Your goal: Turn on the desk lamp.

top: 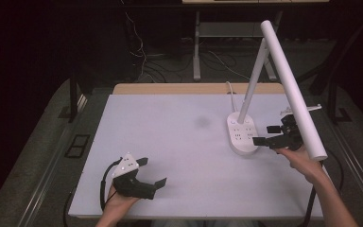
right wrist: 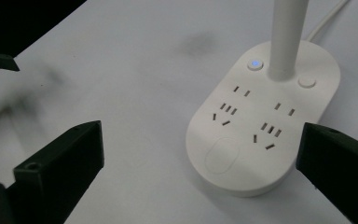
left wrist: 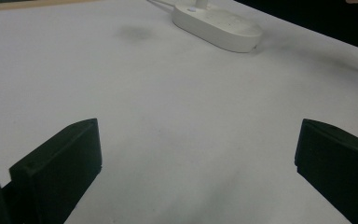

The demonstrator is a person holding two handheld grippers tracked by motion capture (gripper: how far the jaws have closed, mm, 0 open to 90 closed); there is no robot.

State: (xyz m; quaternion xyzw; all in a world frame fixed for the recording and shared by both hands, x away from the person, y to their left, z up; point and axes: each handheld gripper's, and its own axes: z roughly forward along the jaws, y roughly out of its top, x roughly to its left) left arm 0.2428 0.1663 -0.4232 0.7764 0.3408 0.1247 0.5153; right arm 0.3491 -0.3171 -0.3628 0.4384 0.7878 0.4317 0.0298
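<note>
A white desk lamp stands at the right of the white table [top: 170,142]. Its oval base [top: 242,135] carries several sockets. A slim stem [top: 253,80] rises to a long white bar head [top: 290,85]. In the right gripper view the base [right wrist: 261,121] lies just ahead, with a blue-lit button [right wrist: 256,64] left of the stem [right wrist: 286,32] and a plain button [right wrist: 306,82] to its right. My right gripper [top: 263,135] [right wrist: 201,130] is open, just right of the base, holding nothing. My left gripper [top: 153,171] [left wrist: 199,128] is open over bare table near the front left.
The lamp's white cord [top: 230,92] runs off the back edge of the table. The bar head overhangs my right hand. A faint dark smudge [top: 202,122] marks the table's middle. Beyond the table, cables and a stand's legs [top: 197,52] sit on the dark floor.
</note>
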